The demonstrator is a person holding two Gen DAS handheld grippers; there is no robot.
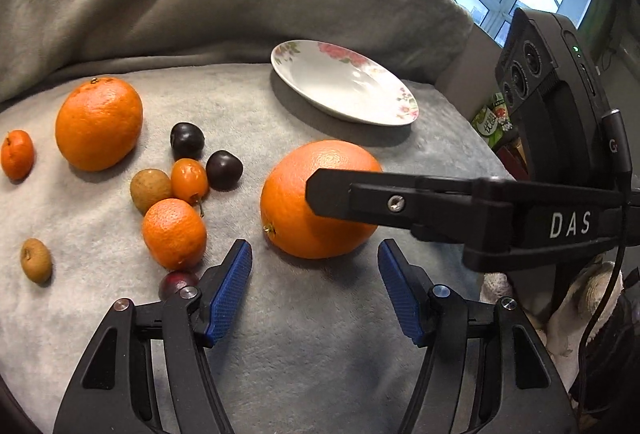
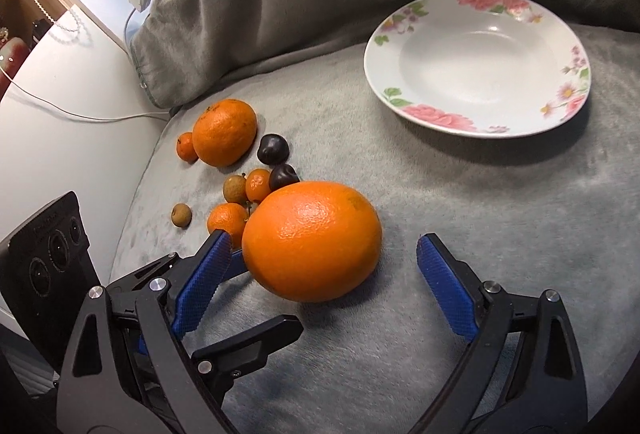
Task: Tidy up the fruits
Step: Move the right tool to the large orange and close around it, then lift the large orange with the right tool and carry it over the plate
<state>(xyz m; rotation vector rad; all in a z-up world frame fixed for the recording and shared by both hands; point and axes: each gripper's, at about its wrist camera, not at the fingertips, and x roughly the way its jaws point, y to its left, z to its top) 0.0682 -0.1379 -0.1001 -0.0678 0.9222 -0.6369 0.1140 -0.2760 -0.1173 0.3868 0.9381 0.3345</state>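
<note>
White letters "DAS" marked the black right gripper, whose blue-padded jaws stood open around the large round orange on the grey plush blanket. The left gripper gaped empty, just short of it.

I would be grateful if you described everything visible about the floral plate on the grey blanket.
The floral plate is a glossy white, ceramic-looking dish with a shallow well and a broad rim printed with pink roses and green leaves. It holds nothing. It rests flat on the grey blanket, near the draped fold behind it, beyond the large orange. No fruit or gripper touches it; it appears intact and clean.
</note>
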